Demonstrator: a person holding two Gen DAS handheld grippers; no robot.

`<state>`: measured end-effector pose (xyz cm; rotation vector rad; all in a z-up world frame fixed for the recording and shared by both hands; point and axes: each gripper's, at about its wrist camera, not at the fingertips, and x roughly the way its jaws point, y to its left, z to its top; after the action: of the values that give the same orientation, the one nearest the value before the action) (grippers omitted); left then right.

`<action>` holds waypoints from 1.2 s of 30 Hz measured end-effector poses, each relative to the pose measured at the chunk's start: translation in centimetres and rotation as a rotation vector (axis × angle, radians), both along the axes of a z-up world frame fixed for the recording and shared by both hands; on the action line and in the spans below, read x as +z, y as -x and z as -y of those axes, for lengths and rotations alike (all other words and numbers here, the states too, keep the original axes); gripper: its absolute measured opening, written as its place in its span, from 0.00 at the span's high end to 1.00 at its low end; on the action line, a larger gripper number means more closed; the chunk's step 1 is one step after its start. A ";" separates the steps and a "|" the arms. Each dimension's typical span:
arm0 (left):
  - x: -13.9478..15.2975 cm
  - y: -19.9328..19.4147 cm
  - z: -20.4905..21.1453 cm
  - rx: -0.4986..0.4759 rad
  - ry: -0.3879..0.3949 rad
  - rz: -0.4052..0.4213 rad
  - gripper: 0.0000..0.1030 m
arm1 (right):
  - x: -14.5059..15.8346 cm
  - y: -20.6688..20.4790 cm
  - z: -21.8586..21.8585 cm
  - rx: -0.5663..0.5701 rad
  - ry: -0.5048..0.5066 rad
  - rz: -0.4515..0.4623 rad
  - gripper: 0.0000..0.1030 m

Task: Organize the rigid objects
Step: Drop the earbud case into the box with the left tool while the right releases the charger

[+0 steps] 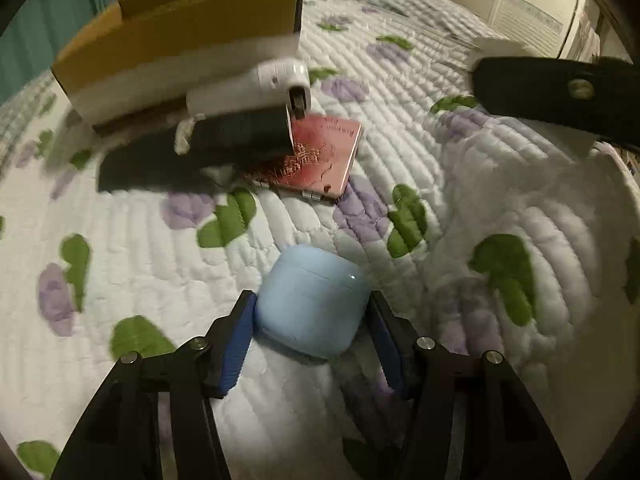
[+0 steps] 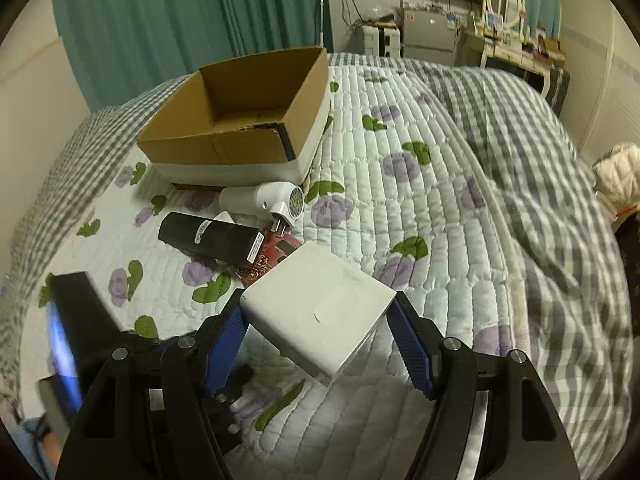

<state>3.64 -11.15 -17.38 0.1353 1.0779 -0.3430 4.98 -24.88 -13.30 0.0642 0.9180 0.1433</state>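
In the left wrist view a light blue earbud case [image 1: 312, 308] lies on the quilt between the blue pads of my left gripper [image 1: 312, 320]; the left pad touches it, the right pad stands a little off. In the right wrist view my right gripper [image 2: 318, 332] is shut on a white square box [image 2: 320, 312], held above the quilt. Further back lie a black cylinder [image 2: 212, 240], a white plug-in device [image 2: 264, 200], and a red patterned case [image 1: 324, 156]. An open cardboard box [image 2: 240, 120] stands behind them.
The bed carries a floral quilt [image 2: 400, 208] and a grey checked blanket [image 2: 540, 200] on the right. Green curtains [image 2: 180, 20] hang behind. The left gripper's body [image 2: 80, 320] shows at the lower left of the right wrist view. A dresser with a mirror [image 2: 504, 4] stands at the back.
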 end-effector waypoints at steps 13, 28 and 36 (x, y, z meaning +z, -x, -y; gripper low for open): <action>7.8 -2.5 -4.5 0.141 0.061 0.168 0.47 | 3.3 -1.4 -0.2 0.023 0.002 0.081 0.32; 17.5 -20.4 -5.9 0.148 -0.020 0.424 0.47 | 12.7 -16.0 -5.1 0.068 0.059 0.321 0.32; 11.9 -26.1 -6.4 0.163 -0.037 0.335 0.47 | 8.9 -23.3 -6.1 0.070 0.061 0.280 0.33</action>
<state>29.76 -4.77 -5.47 0.1313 0.7580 -0.1464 28.31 -18.78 -4.43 -0.0437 0.6450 0.1843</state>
